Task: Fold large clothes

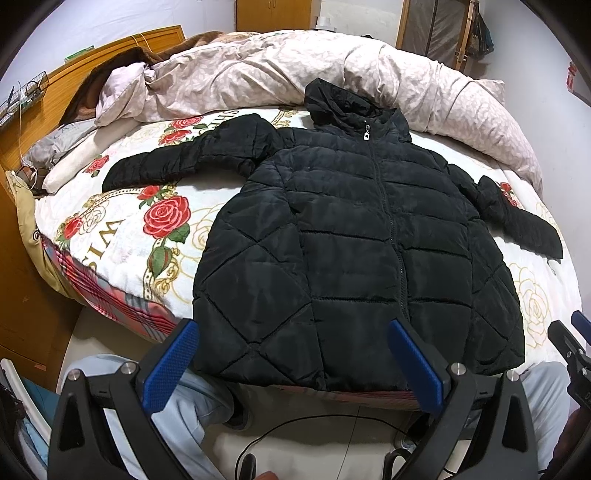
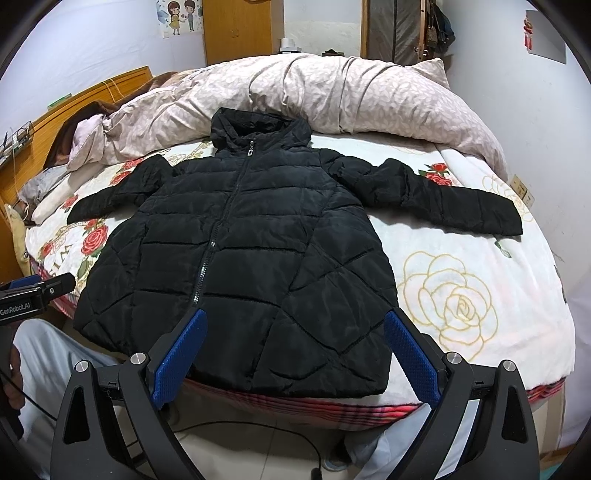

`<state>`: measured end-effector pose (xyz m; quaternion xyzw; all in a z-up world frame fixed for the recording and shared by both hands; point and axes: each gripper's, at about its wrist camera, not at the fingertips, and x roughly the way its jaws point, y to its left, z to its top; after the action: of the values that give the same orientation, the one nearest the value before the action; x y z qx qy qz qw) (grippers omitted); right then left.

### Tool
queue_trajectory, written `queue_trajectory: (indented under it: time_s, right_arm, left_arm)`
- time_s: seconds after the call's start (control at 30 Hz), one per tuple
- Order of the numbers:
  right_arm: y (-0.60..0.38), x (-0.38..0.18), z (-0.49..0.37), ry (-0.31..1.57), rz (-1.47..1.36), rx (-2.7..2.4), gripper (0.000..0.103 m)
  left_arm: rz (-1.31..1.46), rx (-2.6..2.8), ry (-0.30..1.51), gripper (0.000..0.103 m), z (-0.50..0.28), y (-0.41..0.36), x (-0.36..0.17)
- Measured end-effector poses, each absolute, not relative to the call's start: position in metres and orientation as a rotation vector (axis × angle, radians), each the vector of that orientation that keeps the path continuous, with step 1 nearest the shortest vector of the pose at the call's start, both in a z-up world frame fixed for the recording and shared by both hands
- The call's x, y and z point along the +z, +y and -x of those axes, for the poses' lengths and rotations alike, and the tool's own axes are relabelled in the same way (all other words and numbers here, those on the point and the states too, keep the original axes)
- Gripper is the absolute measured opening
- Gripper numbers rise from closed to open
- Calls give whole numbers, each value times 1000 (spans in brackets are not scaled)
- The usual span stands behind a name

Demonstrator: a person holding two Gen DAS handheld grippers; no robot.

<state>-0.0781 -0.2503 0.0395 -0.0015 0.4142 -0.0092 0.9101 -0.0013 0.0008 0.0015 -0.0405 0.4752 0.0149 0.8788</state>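
Lying flat, black jacket (image 1: 354, 236), wall poster (image 2: 181, 16) only in right view

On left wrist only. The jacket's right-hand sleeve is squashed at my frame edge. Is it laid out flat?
Observer: Yes. In the right wrist view that sleeve lies stretched out flat on the rose blanket, cuff pointing away from the black jacket body.
Operator: Right gripper holding anything? I only see a sliver of it.
Observer: No. The right gripper is open, hovering over the hem near the bed edge, nothing between its fingers.
Operator: Anything on the blanket past that sleeve?
Observer: Only the blanket's print, a large gold-outline rose, between the sleeve and the near edge. No loose items show there.
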Motion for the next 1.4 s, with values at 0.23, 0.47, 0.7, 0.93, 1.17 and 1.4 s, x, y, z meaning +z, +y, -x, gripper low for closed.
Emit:
queue_trajectory:
  time_s: [0.23, 0.47, 0.7, 0.93, 1.17, 1.4]
  right_arm:
    - [-251, 39, 78, 855, 2, -18, 97]
    - [-251, 38, 78, 854, 0, -17, 97]
    - [-252, 39, 78, 853, -1, -17, 96]
    - [-252, 39, 79, 853, 0, -17, 97]
    - [-252, 39, 79, 852, 0, -18, 97]
    - [-253, 44, 81, 841, 0, -19, 97]
  left_arm:
    - [87, 32, 991, 103, 1, 2, 3]
    - [85, 33, 990, 103, 2, 0, 2]
    - [84, 34, 990, 103, 3, 0, 2]
    - [86, 32, 990, 103, 3, 0, 2]
    - [85, 32, 989, 103, 3, 1, 2]
    - [86, 31, 990, 103, 3, 1, 2]
